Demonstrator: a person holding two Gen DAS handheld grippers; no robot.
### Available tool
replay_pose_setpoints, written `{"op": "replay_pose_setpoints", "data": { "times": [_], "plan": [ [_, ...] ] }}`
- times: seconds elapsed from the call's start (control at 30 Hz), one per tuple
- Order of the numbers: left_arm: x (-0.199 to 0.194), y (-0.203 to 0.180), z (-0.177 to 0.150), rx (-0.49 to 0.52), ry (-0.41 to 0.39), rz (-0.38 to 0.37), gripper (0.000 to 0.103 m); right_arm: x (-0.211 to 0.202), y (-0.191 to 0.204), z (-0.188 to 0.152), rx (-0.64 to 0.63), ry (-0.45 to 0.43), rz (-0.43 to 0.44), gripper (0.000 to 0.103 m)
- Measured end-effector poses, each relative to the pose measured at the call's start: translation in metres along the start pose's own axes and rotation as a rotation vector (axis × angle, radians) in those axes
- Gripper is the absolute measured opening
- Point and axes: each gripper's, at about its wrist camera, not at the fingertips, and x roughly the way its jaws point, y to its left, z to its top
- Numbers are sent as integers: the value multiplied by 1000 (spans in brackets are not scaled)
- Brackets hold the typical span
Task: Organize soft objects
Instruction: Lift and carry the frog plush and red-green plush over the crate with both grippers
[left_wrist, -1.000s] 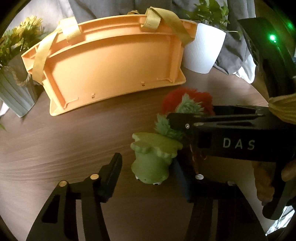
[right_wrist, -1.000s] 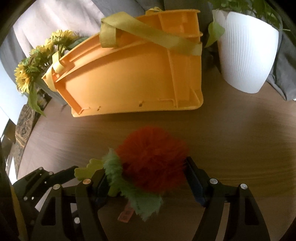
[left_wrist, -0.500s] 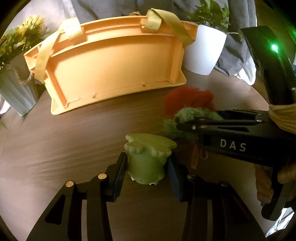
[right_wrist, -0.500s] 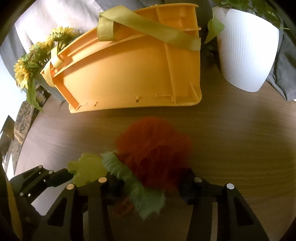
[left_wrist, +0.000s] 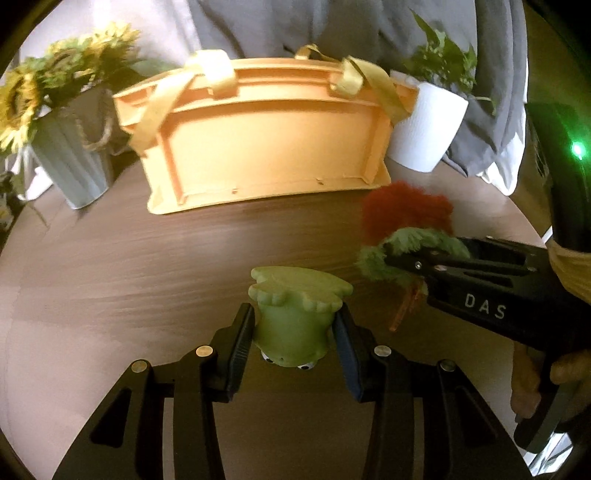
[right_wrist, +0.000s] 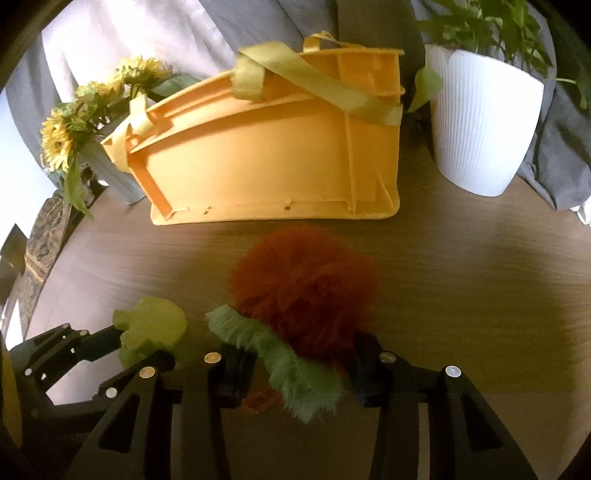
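Observation:
My left gripper (left_wrist: 295, 332) is shut on a green soft frog toy (left_wrist: 293, 317), held above the wooden table (left_wrist: 147, 273). The toy also shows in the right wrist view (right_wrist: 151, 330). My right gripper (right_wrist: 299, 365) is shut on a red fluffy plush with green leaves (right_wrist: 306, 291), lifted off the table; it shows at the right of the left wrist view (left_wrist: 406, 218). An orange plastic basket with yellow straps (left_wrist: 266, 144) stands on the table behind both toys, also in the right wrist view (right_wrist: 273, 147).
A white ribbed pot with a green plant (right_wrist: 480, 125) stands right of the basket. A grey pot with sunflowers (left_wrist: 70, 147) stands left of it. A person in grey clothes (left_wrist: 332, 33) is behind the table.
My left gripper closed on the green frog toy and lifted it. My right gripper tightened on the red plush and raised it. Both views pulled back from the basket.

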Motion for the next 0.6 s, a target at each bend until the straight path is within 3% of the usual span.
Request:
{"op": "replay_pose_setpoints", "data": {
  "times": [0.6],
  "plan": [
    [-80, 30, -4, -75, -141, 18, 43, -68, 41, -18, 4, -96, -24, 43]
  ]
}}
